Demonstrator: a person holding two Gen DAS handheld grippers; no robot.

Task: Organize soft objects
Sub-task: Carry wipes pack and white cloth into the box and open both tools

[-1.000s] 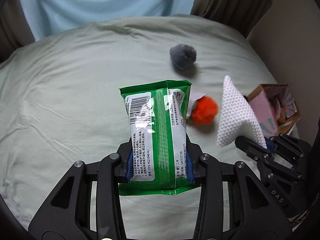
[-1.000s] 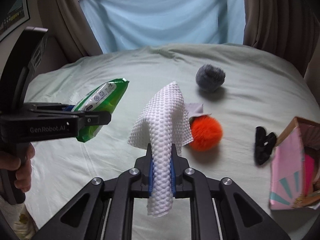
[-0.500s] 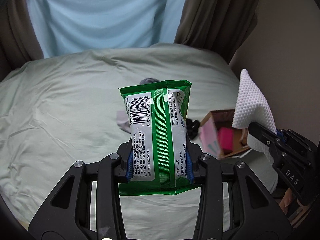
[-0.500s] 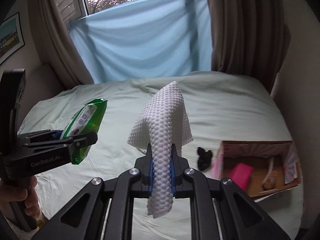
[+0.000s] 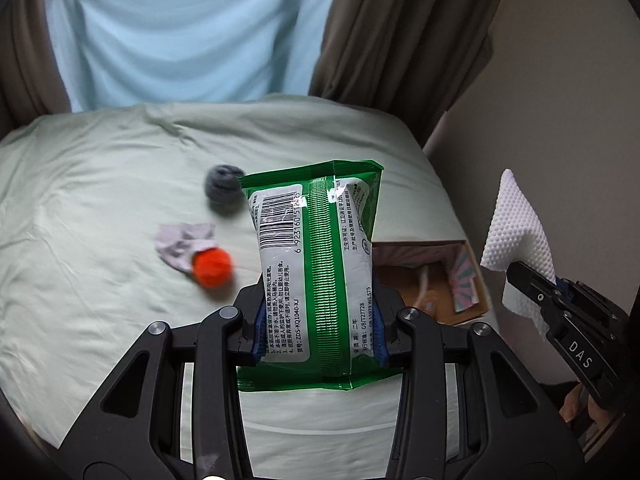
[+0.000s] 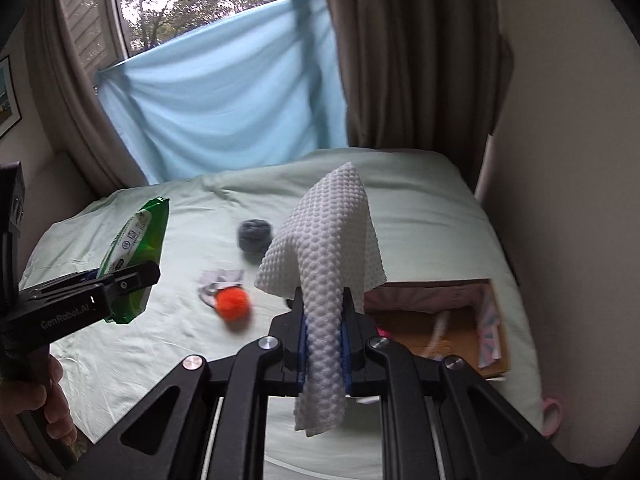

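Left gripper clamps the pack above the bed, long axis toward 12 o'clock, hiding part of the box. Right gripper pinches the cloth, peak at 12 o'clock.

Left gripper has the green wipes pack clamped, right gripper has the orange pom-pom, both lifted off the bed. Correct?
Not quite. The right gripper is shut on the white textured cloth; the orange pom-pom lies on the bed, per the right wrist view. The left gripper does clamp the green wipes pack.
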